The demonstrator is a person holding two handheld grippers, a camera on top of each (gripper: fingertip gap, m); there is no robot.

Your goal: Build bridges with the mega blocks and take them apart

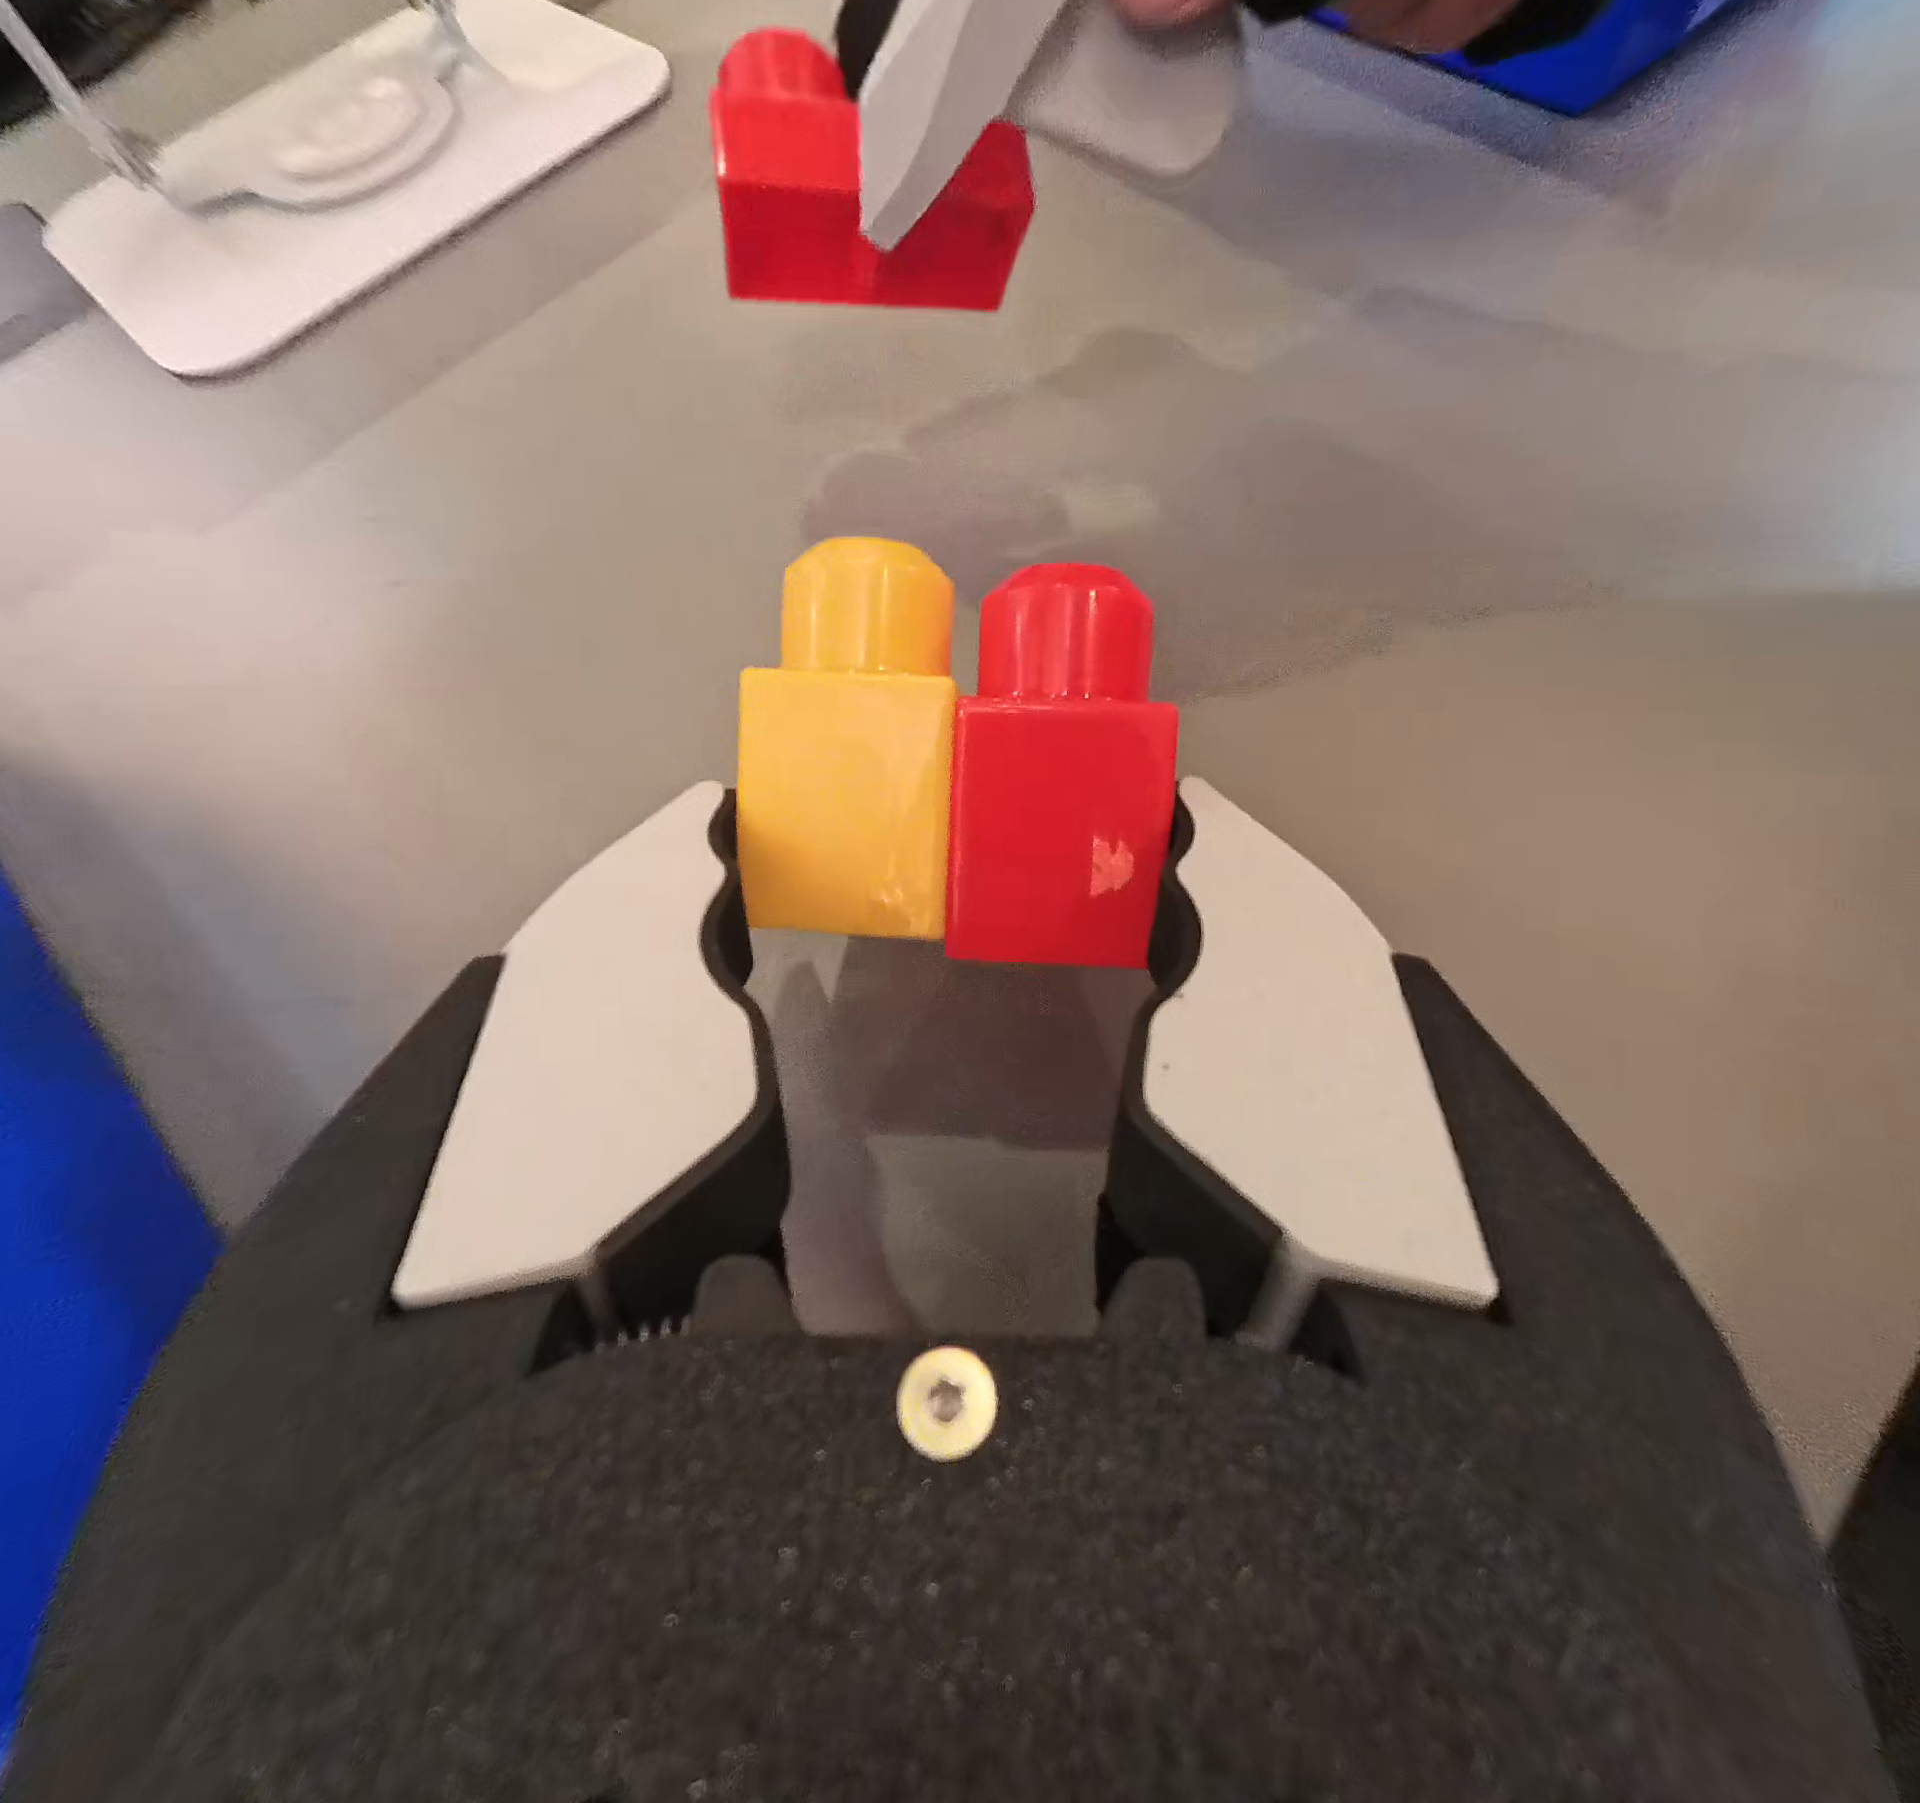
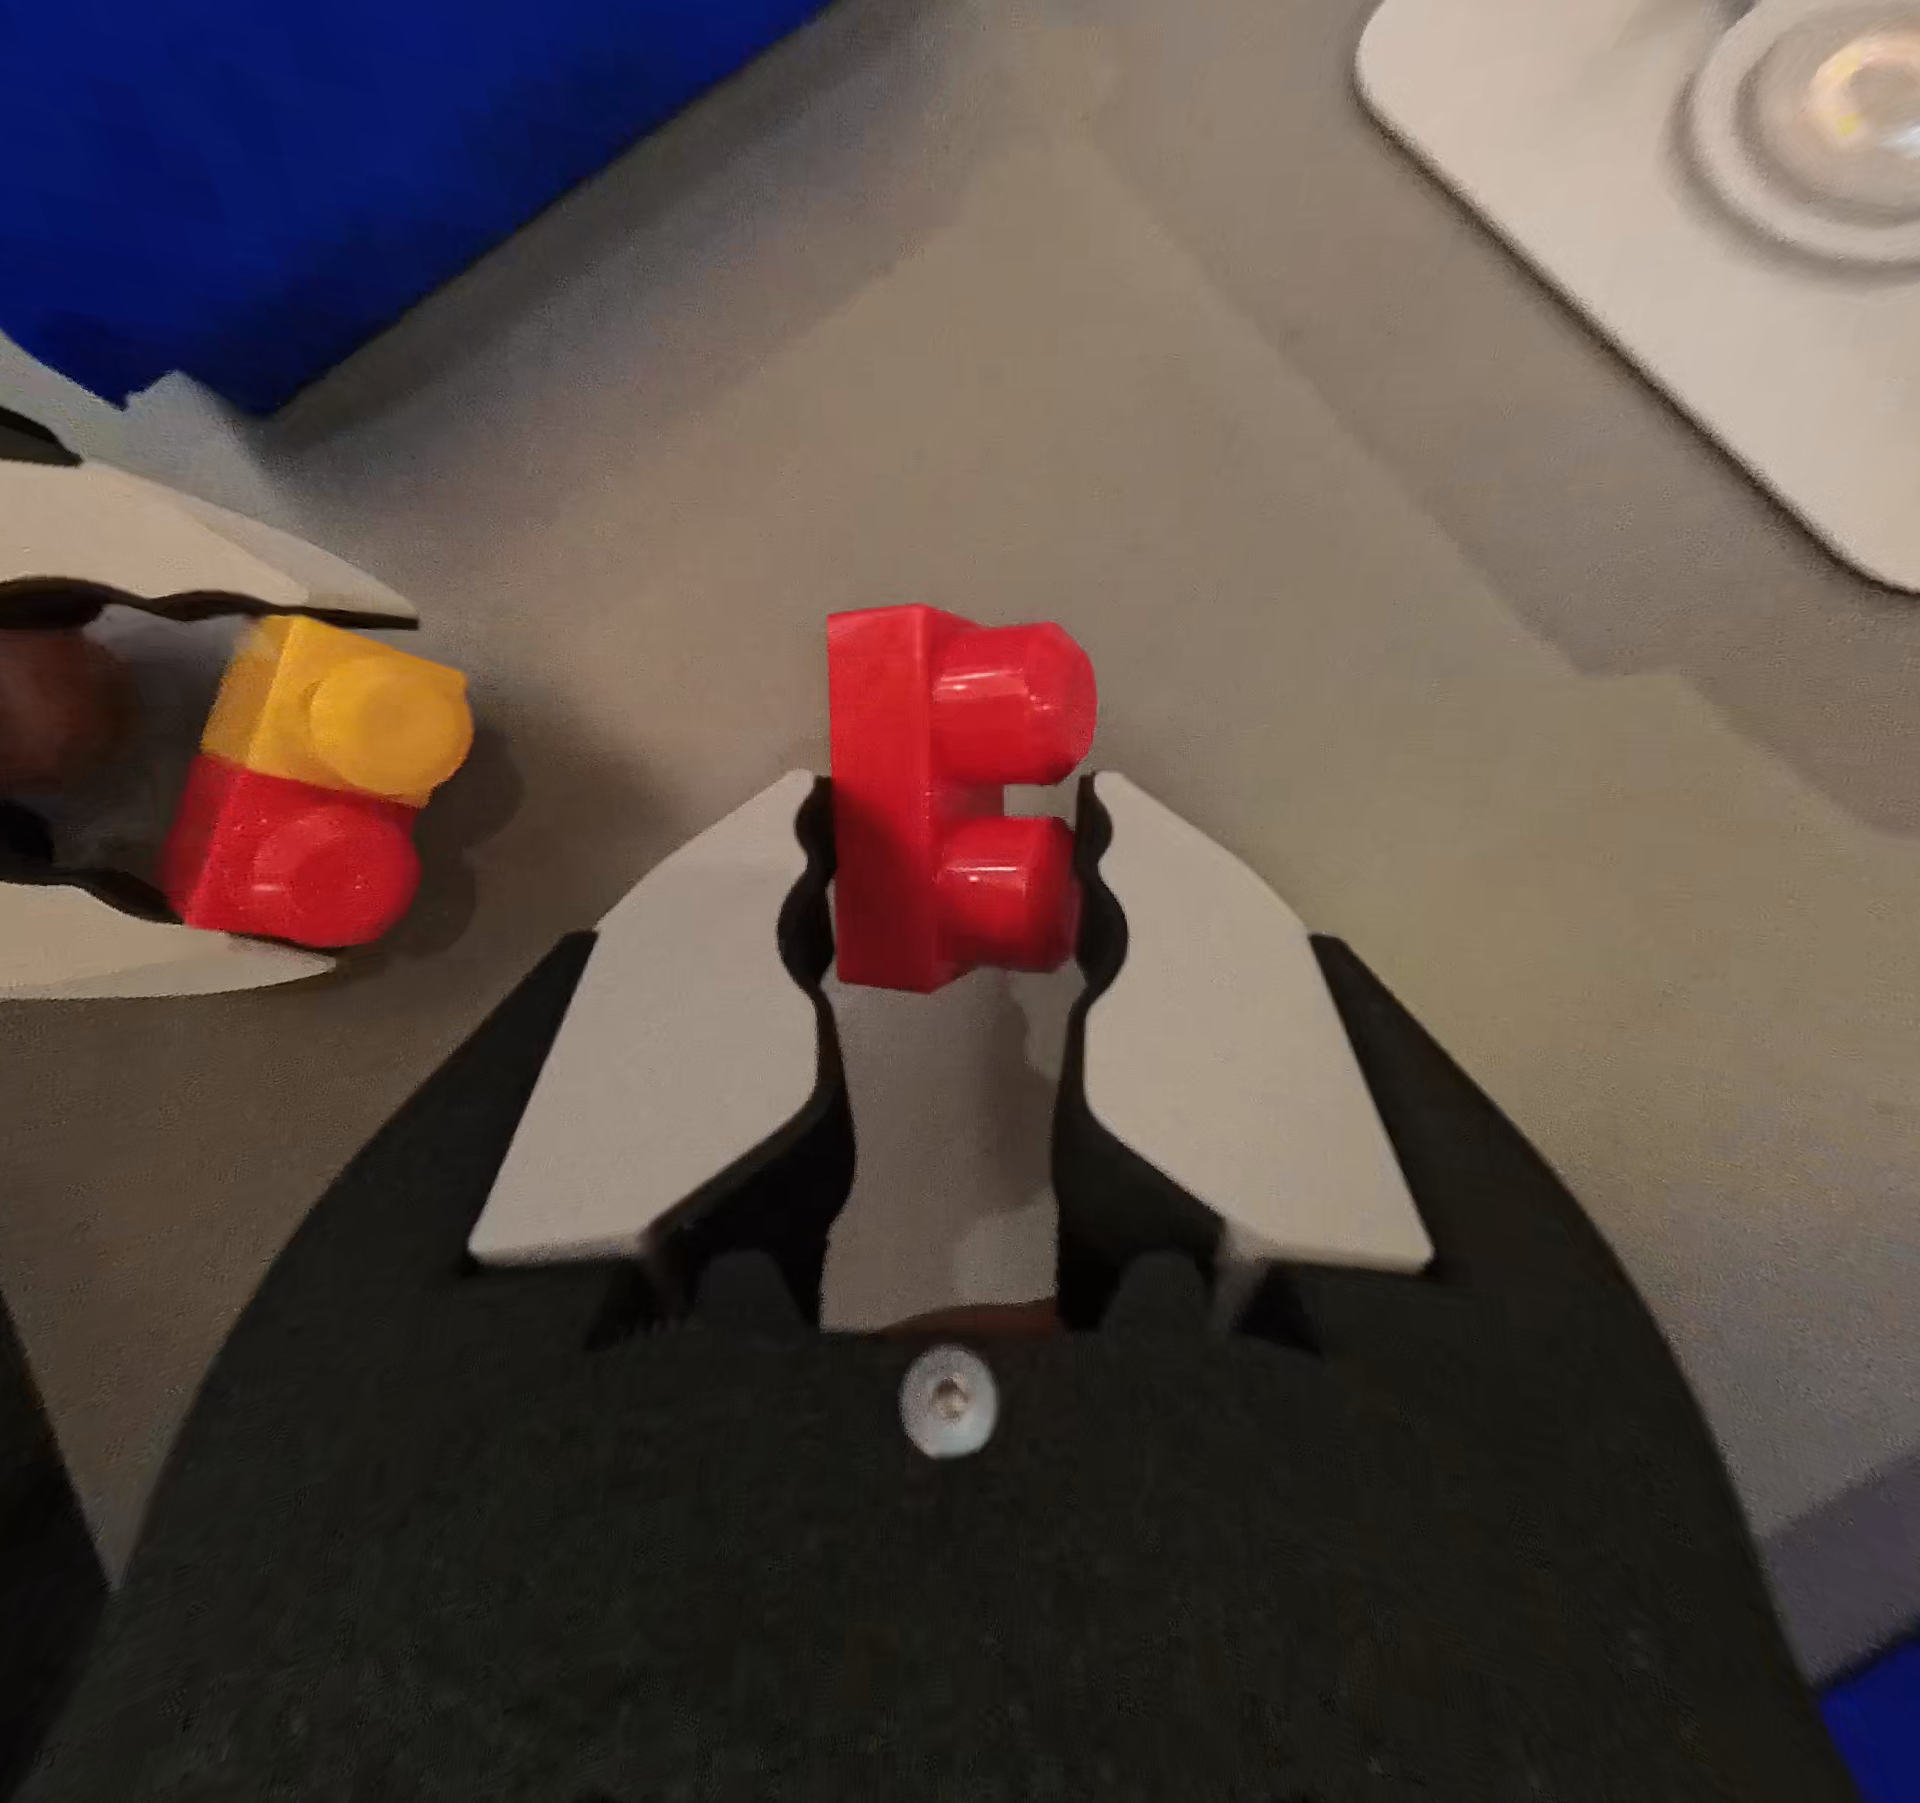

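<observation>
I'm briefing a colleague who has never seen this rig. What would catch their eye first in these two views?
Probably the bright blocks against the grey table: the left gripper is shut on a yellow block and a red block set side by side. Beyond it, the right gripper pinches a red two-stud block in the air. A blue bin sits at the table's edge.

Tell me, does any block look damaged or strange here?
Yes. The single-stud red block, held beside the yellow block in the left hand-held gripper, has a small whitish scuff on its near face. Nothing else stands out.
</observation>
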